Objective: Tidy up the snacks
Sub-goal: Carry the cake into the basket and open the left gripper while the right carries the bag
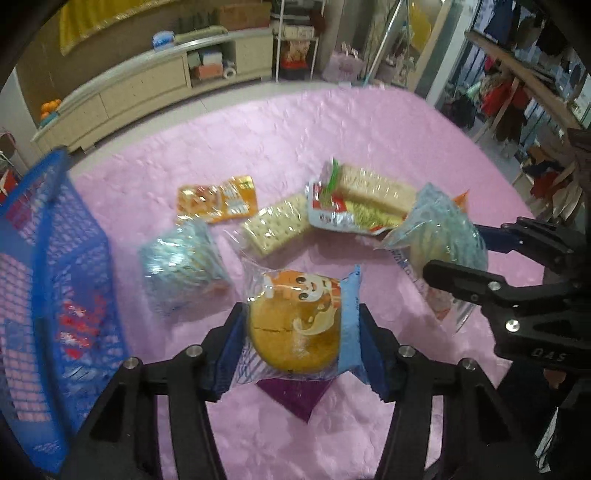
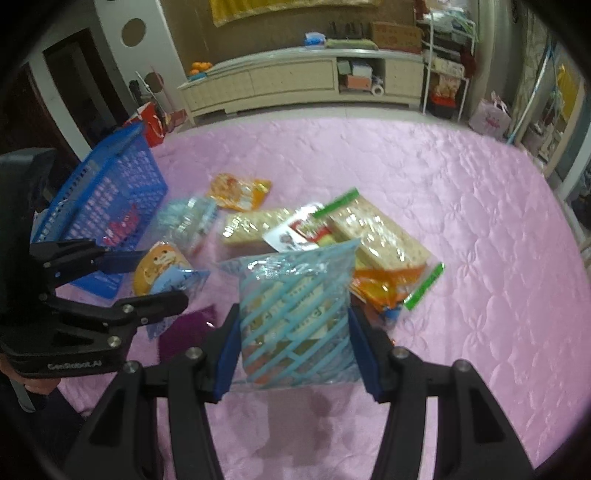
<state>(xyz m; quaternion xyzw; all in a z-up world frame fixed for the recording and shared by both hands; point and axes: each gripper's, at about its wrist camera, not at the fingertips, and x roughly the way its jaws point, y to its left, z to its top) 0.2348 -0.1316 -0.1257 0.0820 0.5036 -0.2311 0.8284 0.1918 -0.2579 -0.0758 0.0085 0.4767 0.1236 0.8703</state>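
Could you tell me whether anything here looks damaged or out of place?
The round cake held in the left gripper shows a crack across its crust. Otherwise nothing looks spilled; loose snack packs simply lie scattered beside the blue basket.

Long cream cabinet [image 2: 295, 83] against a brown wall [image 2: 280, 33]. Oranges [image 2: 201, 67] at its left end. Metal rack [image 2: 445, 55] at right.

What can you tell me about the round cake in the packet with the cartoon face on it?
The cake packet is a clear, crinkly plastic wrapper with a light blue end and an orange-and-white cartoon face printed on it. Inside sits one round, golden-brown cake with a thin crack across its top. The left gripper has its blue-padded fingers pressed on both sides of the packet, holding it above the pink quilted cloth, with a purple packet below it.
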